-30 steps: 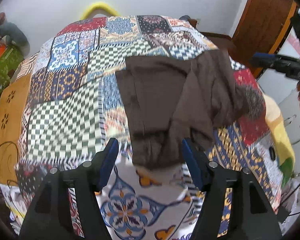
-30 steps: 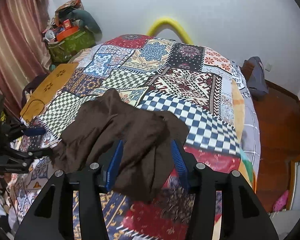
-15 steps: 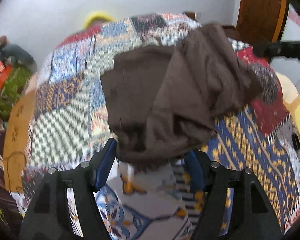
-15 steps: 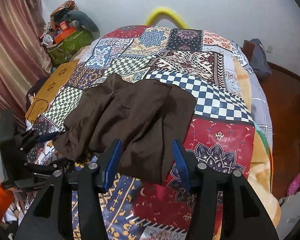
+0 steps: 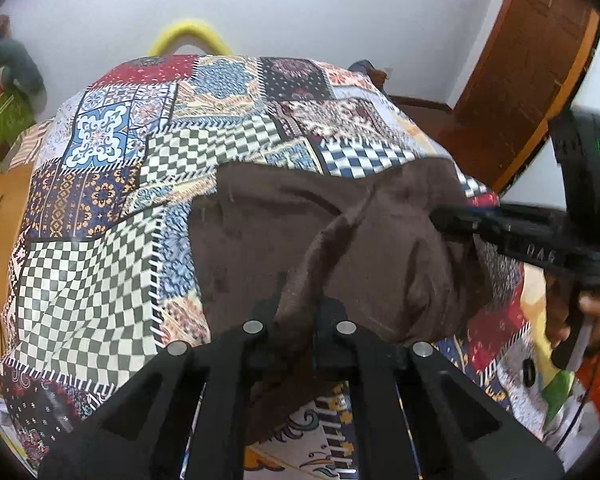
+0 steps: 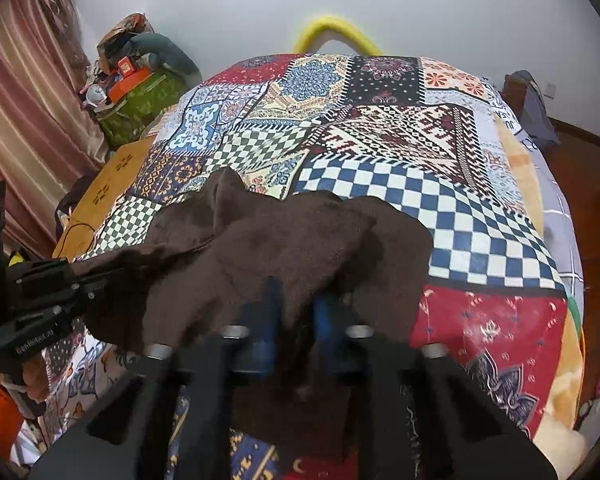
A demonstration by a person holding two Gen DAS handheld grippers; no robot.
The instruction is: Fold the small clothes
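We hold the brown garment (image 5: 340, 240) by its near edge on the bed (image 5: 100, 248). Our left gripper (image 5: 296, 312) has just closed on a bunched fold at 6 o'clock, and our right gripper (image 6: 294, 312) has just clamped the hem toward 3 o'clock, likely to lift and fold it. No containers hold anything here.

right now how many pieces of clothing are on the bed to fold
1. A single brown garment lies bunched on the patchwork bedspread near its front edge, pinched by the left gripper and right gripper. Its folds could hide another piece.
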